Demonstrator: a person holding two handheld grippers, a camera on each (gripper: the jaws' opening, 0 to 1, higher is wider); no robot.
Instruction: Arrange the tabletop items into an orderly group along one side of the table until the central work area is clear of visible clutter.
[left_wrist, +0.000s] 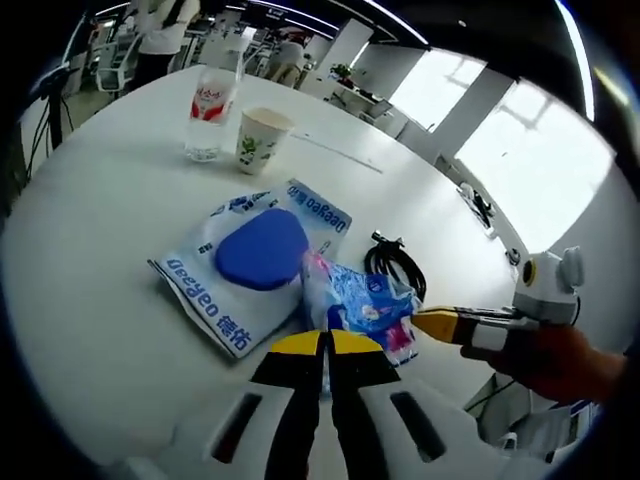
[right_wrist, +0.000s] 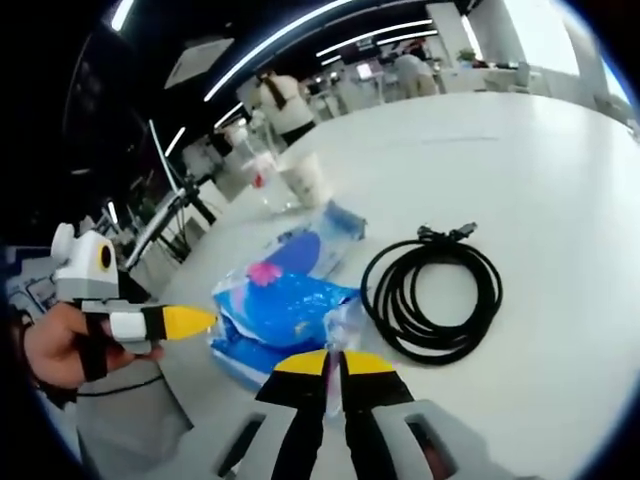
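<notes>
Item: crinkled blue-and-pink plastic snack packet (left_wrist: 365, 305), lying on the white round counter (left_wrist: 110, 250) just beside the blue-and-white flat pouch with a blue oval disc (left_wrist: 262, 250) and near the coiled black cable (right_wrist: 432, 290); both hand-held grippers meet it from opposite ends. Left hand-held gripper (left_wrist: 326, 345): jaws pressed together at the packet's near edge, seemingly pinching it; right hand-held gripper (right_wrist: 334, 362): jaws likewise closed on a clear corner of the same packet. Neither is clearly nearer; paper cup (left_wrist: 261, 138) and clear bottle (left_wrist: 210, 112) stand well apart beyond.
</notes>
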